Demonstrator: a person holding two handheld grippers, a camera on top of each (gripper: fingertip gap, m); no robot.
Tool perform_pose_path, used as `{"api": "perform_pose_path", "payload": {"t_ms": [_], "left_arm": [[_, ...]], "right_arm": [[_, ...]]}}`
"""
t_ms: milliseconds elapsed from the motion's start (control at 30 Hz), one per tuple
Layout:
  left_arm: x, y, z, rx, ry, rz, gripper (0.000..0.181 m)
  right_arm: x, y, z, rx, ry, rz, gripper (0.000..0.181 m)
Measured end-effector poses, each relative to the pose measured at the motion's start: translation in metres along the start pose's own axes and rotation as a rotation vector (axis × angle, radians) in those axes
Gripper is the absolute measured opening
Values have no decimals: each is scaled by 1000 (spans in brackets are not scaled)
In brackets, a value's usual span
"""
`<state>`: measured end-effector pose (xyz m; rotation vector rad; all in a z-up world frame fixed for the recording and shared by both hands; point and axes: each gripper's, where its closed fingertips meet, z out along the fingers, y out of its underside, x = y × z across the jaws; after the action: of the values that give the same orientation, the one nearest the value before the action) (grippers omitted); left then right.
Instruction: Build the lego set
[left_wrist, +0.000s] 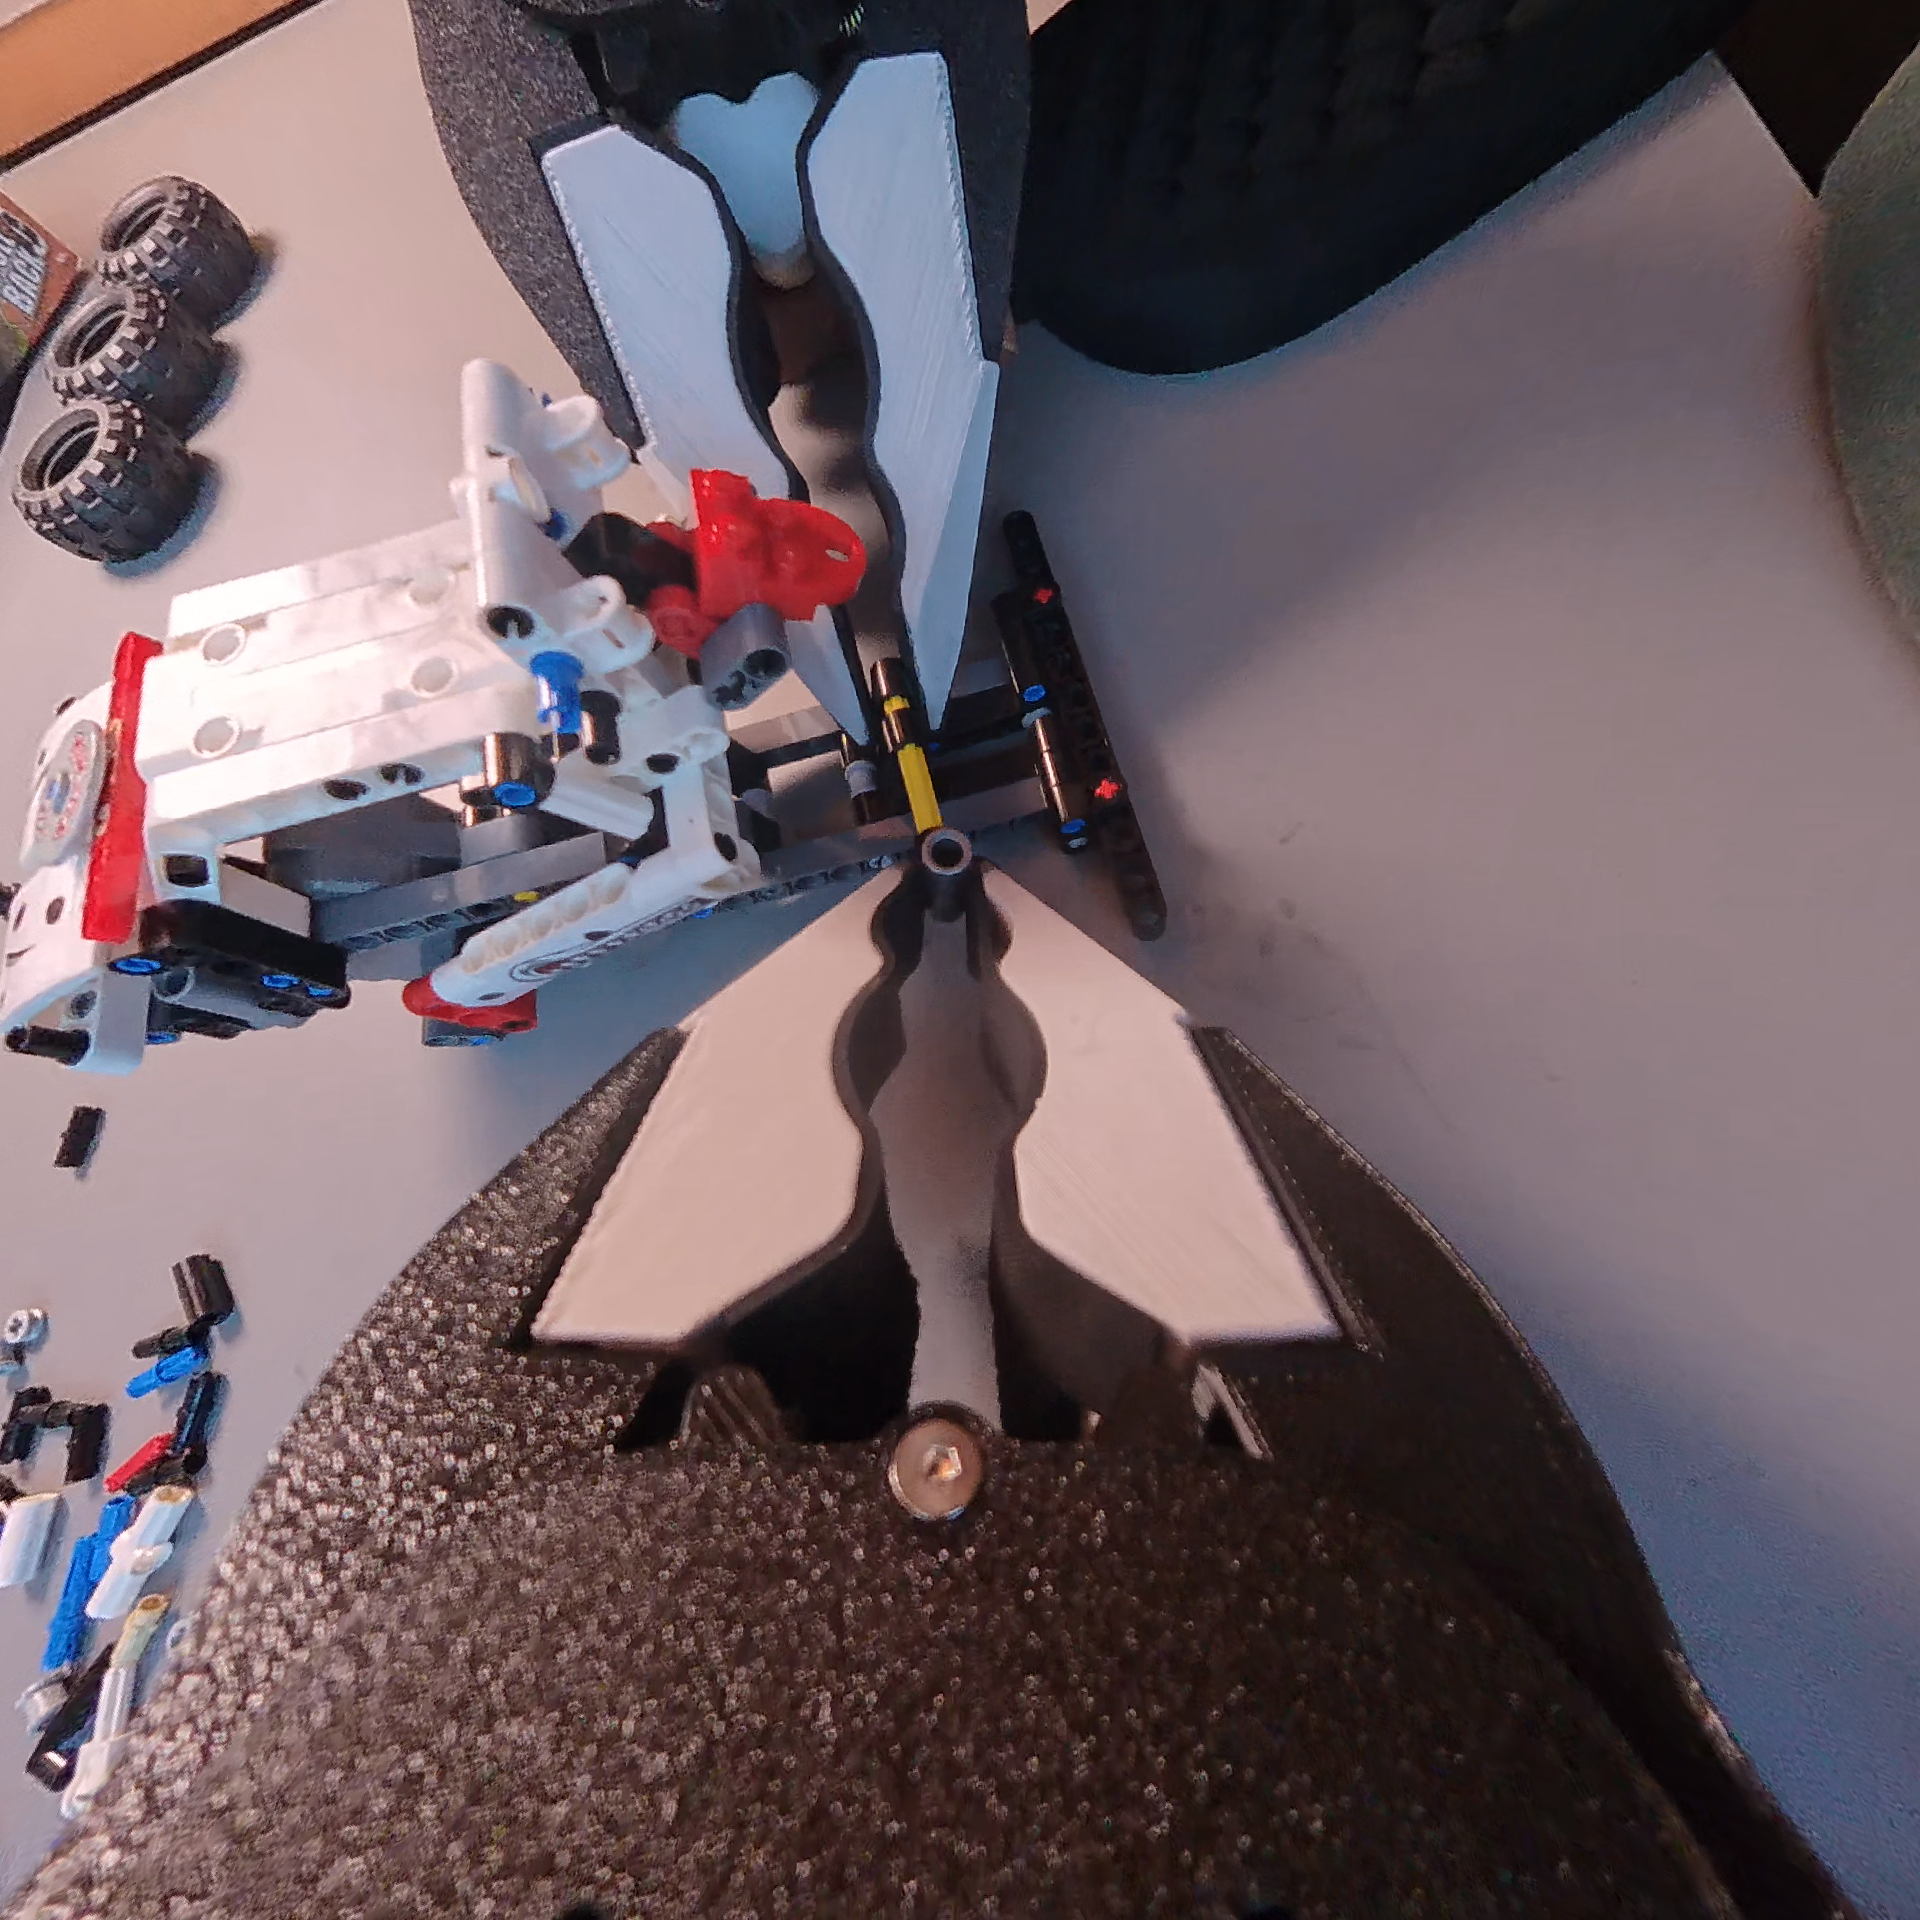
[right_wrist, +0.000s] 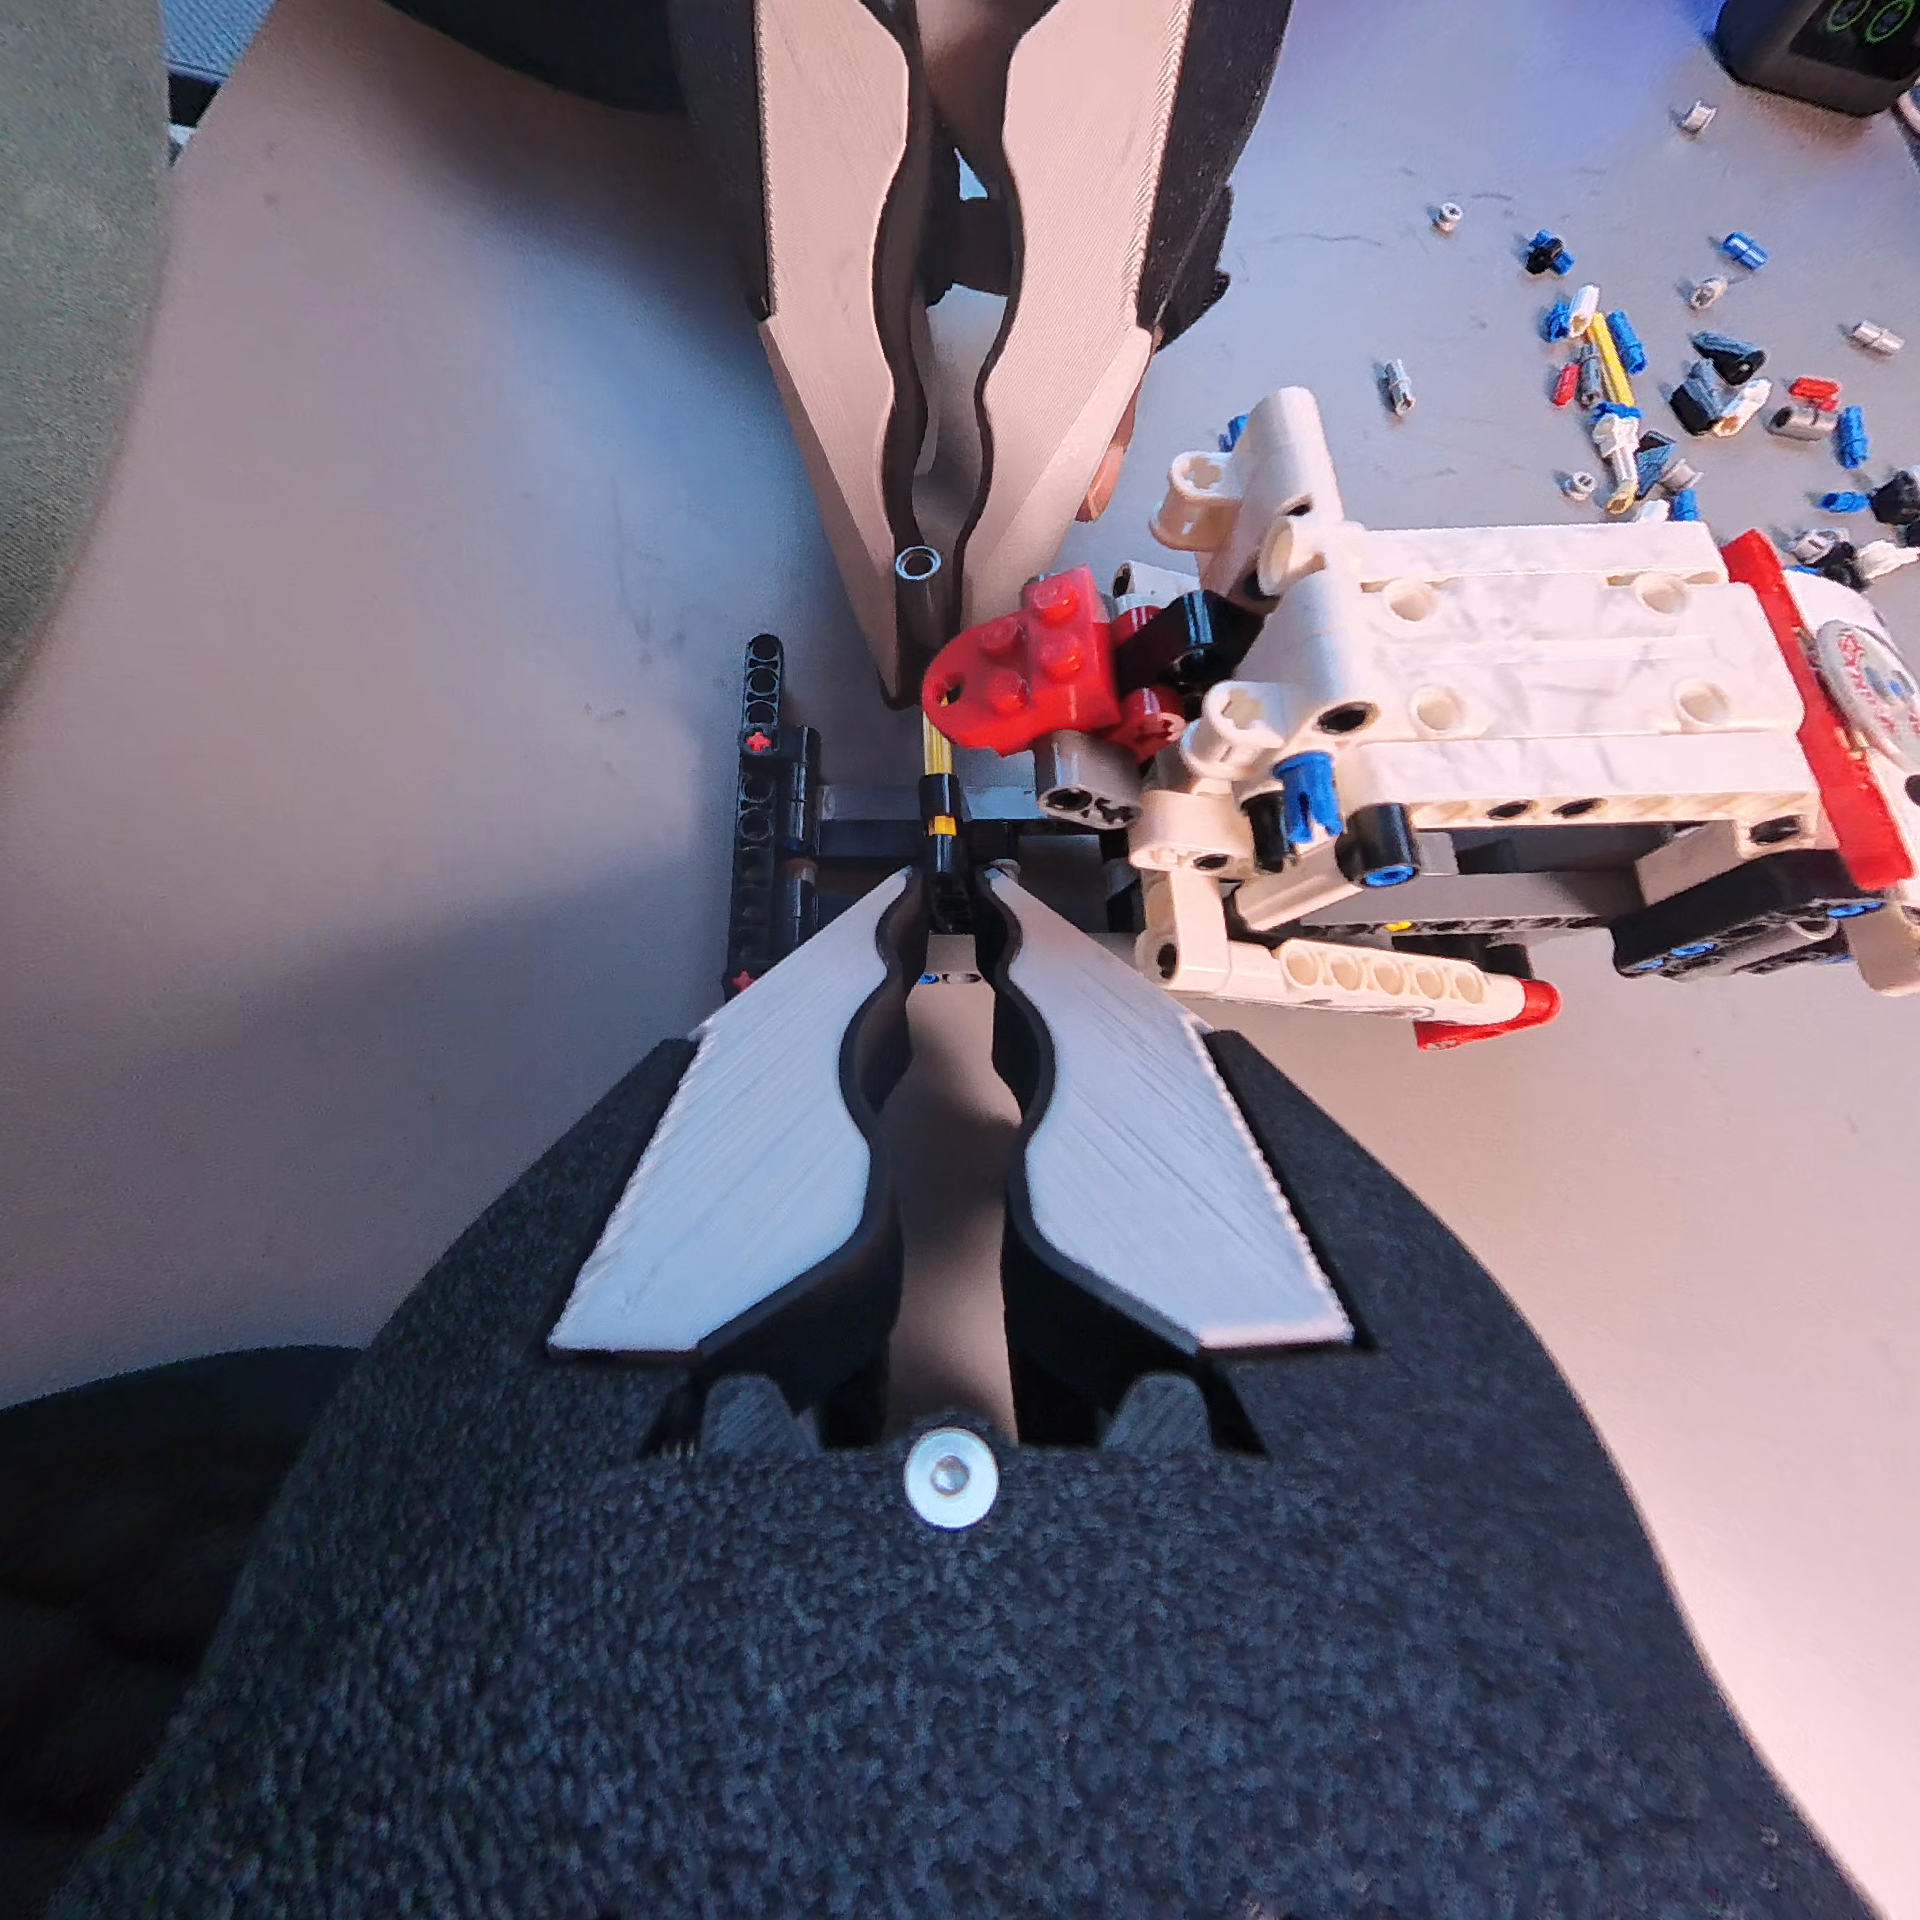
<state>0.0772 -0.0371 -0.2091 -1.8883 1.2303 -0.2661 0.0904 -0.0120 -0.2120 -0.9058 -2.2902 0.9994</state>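
My left gripper (left_wrist: 943, 868) pinches a grey tube (left_wrist: 945, 854); my right gripper (right_wrist: 948, 899) clamps the model's (right_wrist: 1455, 727) black connector (right_wrist: 943, 868) on a yellow axle (right_wrist: 935, 753).

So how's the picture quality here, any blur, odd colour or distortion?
Left wrist view: strong fisheye bend, table evenly lit, loose pieces soft at the edge. Right wrist view: warm pinkish cast on the table, bluish light top right, lego truck sharp.

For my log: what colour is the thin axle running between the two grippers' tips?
Yellow: the axle runs between black sleeves, clearest in the left wrist view.
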Motion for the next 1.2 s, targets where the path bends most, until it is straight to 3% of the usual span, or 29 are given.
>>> {"api": "perform_pose_path", "payload": {"t_ms": [533,633,900,1200], "left_arm": [[-3,-3,2,29,-22,-38,8],[-4,-3,2,34,-27,-46,8],[-5,-5,-9,69,-43,-110,10],[-5,-5,-6,38,-49,-65,6]], "right_arm": [[2,0,-5,6,54,-11,7],[-2,-9,-7,44,65,-34,17],[2,-13,-2,45,119,-77,8],[2,-13,0,48,105,-74,6]]}}
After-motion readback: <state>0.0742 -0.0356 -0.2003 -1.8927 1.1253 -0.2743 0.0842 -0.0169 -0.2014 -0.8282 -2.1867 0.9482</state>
